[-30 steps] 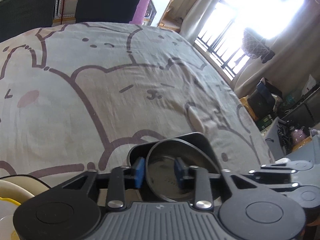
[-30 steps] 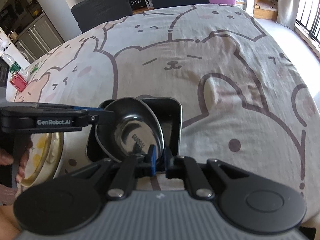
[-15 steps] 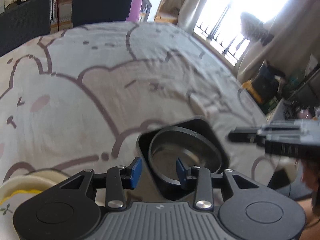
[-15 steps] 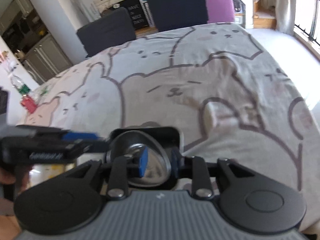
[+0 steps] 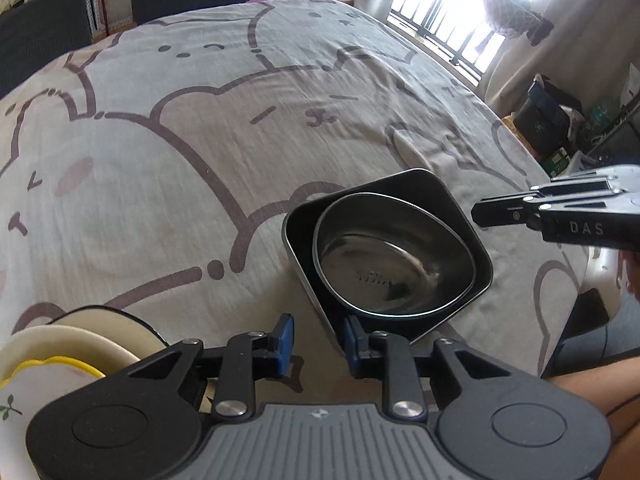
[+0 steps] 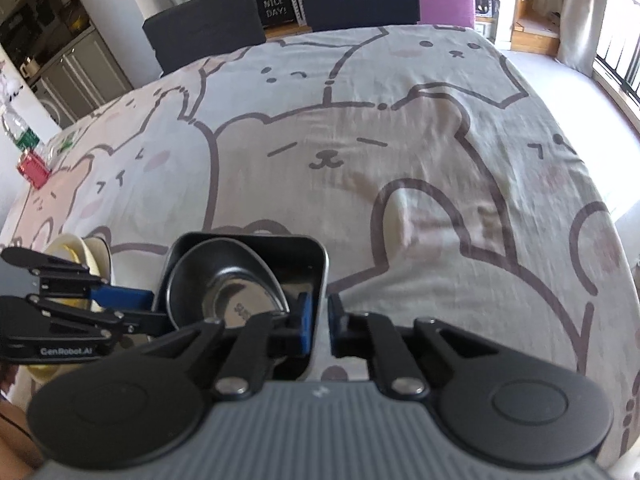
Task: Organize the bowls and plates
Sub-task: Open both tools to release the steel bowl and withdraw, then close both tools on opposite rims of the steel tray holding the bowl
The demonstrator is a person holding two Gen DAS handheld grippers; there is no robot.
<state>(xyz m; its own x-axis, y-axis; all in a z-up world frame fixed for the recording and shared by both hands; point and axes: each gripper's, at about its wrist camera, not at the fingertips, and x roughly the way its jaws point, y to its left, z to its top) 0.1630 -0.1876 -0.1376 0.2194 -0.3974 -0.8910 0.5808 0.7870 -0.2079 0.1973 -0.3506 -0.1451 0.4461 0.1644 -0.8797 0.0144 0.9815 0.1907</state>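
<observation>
On the left, cream plates [image 5: 60, 344] were stacked at the near edge of the worktop [image 5: 200, 120]. The left claw [image 5: 316, 340] stood between them and the square black dish [image 5: 400, 184], its jaws just closing further but pinching nothing; its right pad was near the dish's corner. In the middle, the round steel bowl [image 5: 392, 256] already sat inside the dish, so this nesting looked done. On the right, the right claw [image 6: 320, 324] was pressed onto the near right wall of the dish. Joining or placing the stacks probably remained.
</observation>
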